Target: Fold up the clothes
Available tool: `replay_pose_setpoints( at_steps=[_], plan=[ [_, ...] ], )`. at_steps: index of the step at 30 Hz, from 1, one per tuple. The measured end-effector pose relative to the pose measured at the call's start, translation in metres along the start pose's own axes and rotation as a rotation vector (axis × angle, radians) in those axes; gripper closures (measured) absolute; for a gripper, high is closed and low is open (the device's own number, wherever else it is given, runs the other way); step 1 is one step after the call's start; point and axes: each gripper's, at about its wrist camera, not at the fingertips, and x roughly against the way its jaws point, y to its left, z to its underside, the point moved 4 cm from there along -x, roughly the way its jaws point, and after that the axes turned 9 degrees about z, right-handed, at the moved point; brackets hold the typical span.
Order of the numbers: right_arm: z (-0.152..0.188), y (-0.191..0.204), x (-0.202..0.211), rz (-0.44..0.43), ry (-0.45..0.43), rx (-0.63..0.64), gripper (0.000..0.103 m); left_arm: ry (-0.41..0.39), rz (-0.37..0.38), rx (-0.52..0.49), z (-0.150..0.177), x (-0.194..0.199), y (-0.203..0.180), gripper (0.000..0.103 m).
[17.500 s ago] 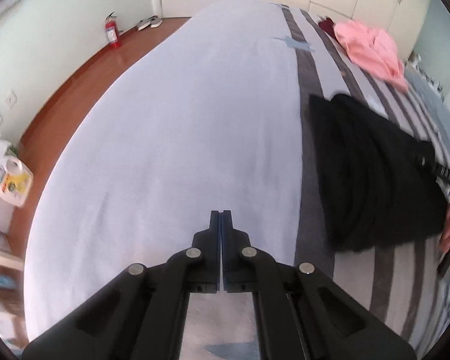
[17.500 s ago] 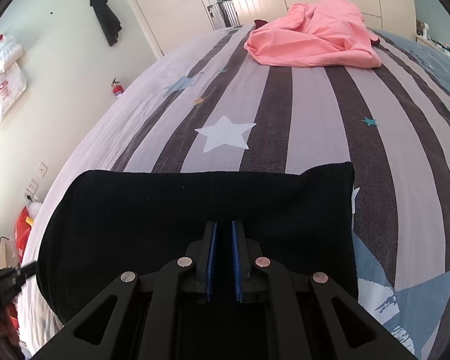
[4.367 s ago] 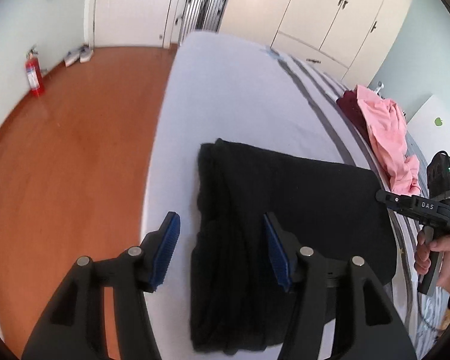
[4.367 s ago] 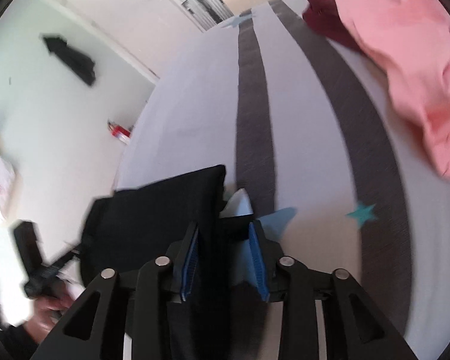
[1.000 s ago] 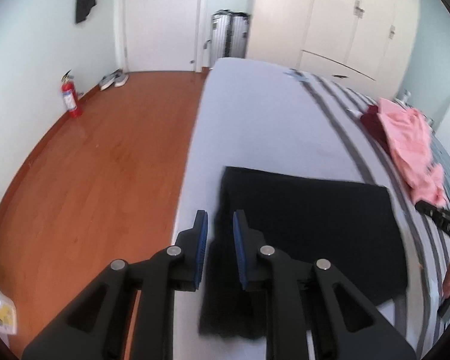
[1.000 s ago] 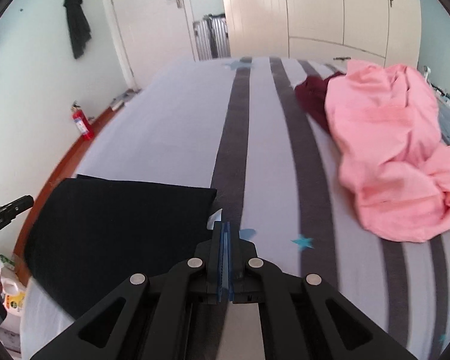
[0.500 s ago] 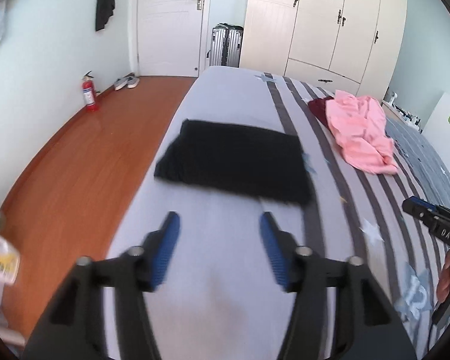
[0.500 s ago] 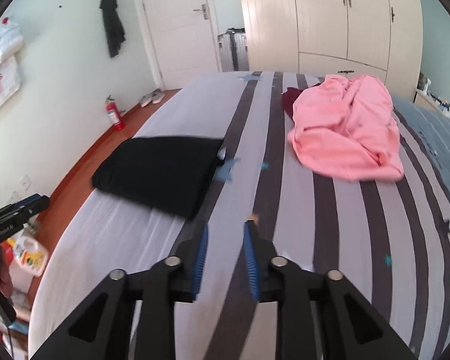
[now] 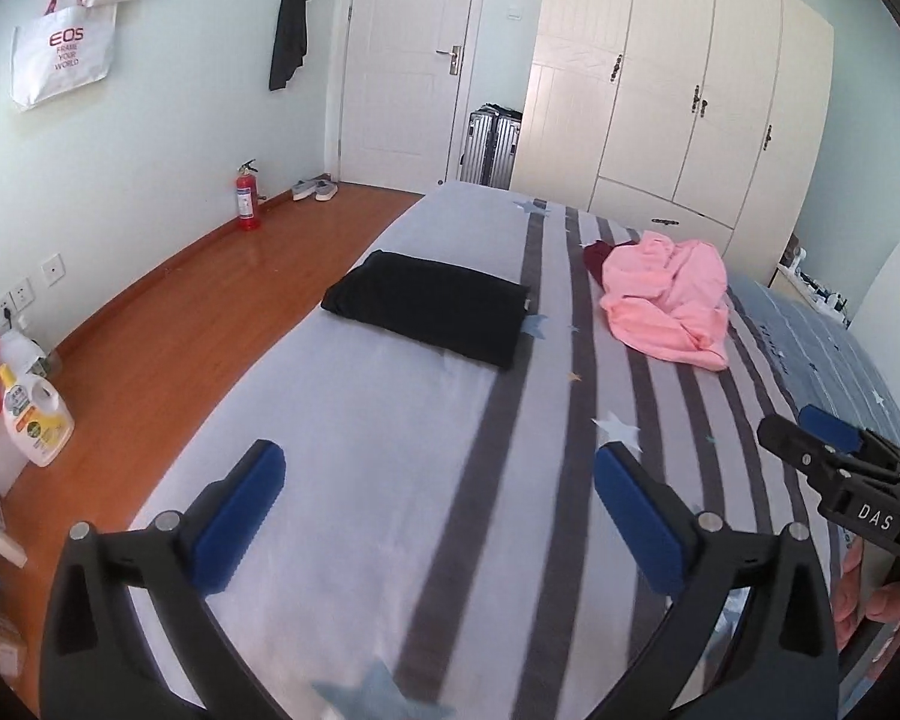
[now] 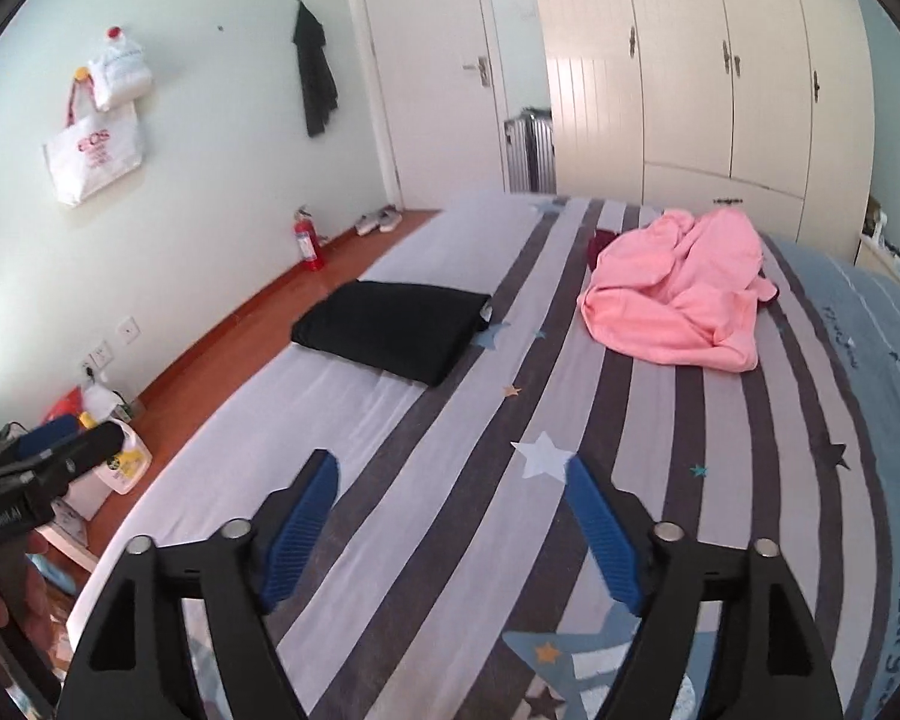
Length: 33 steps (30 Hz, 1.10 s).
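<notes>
A black garment (image 9: 429, 312) (image 10: 393, 330) lies folded into a flat rectangle near the left edge of the striped bed (image 9: 390, 480) (image 10: 720, 450). A crumpled pink garment (image 9: 666, 300) (image 10: 678, 294) lies further back, with a dark red piece (image 9: 594, 252) (image 10: 600, 240) at its far side. My left gripper (image 9: 438, 492) hangs well back from the black garment, its jaws opening wide with nothing between them. My right gripper (image 10: 450, 507) is also far from the clothes, jaws opening and empty. Each gripper shows at the edge of the other's view.
Wooden floor (image 9: 168, 348) runs along the bed's left side, with a detergent bottle (image 9: 33, 420), a red fire extinguisher (image 9: 246, 195) and shoes (image 9: 312, 189). A door (image 9: 408, 60), a suitcase (image 9: 489, 144) and wardrobes (image 9: 690, 90) stand behind the bed.
Both grippers have pulled back and risen away from the folded black garment, which now lies far ahead. Both sets of jaws have gone from nearly shut to wide apart.
</notes>
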Motion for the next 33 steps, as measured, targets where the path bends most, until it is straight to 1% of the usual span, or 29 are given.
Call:
replay_pose_setpoints(
  at_steps=[3, 6, 8, 11, 14, 20, 22, 24, 27, 29, 31, 32, 33],
  plan=[
    [0.012, 0.001, 0.021, -0.007, -0.038, 0.016, 0.017, -0.026, 0.003, -0.017, 0.019, 0.015, -0.012, 0.001],
    [0.034, 0.004, 0.031, 0.001, -0.066, 0.044, 0.01, -0.03, -0.001, -0.025, 0.042, 0.021, -0.018, 0.001],
    [0.051, 0.006, 0.034, -0.004, -0.067, 0.043, 0.01, -0.033, -0.007, -0.031, 0.058, 0.023, -0.019, 0.001],
    [0.078, 0.009, 0.036, -0.014, -0.066, 0.036, 0.009, -0.058, -0.028, -0.053, 0.08, 0.028, -0.022, 0.001],
    [0.103, 0.011, 0.037, -0.038, -0.077, 0.031, 0.009, -0.08, -0.074, -0.074, 0.102, 0.033, -0.026, 0.001],
    [0.128, 0.013, 0.047, -0.05, -0.118, 0.035, 0.009, -0.162, -0.103, -0.075, 0.131, 0.061, -0.035, 0.001],
    [0.131, 0.015, 0.06, -0.058, -0.139, 0.047, 0.009, -0.176, -0.109, -0.064, 0.136, 0.079, -0.04, 0.001],
    [0.133, 0.018, 0.082, -0.052, -0.163, 0.062, 0.009, -0.184, -0.109, -0.052, 0.139, 0.102, -0.047, 0.001],
    [0.133, 0.023, 0.122, -0.042, -0.169, 0.073, 0.009, -0.194, -0.119, -0.053, 0.142, 0.139, -0.062, 0.001],
    [0.133, 0.024, 0.15, -0.053, -0.165, 0.084, 0.009, -0.188, -0.128, -0.058, 0.144, 0.166, -0.076, 0.001],
    [0.132, 0.024, 0.181, -0.064, -0.172, 0.097, 0.009, -0.187, -0.121, -0.054, 0.145, 0.188, -0.088, 0.001],
    [0.131, 0.023, 0.195, -0.069, -0.18, 0.098, 0.008, -0.188, -0.121, -0.052, 0.145, 0.198, -0.094, 0.001],
    [0.13, 0.023, 0.21, -0.074, -0.187, 0.098, 0.005, -0.191, -0.124, -0.049, 0.144, 0.208, -0.099, 0.001]
  ],
)
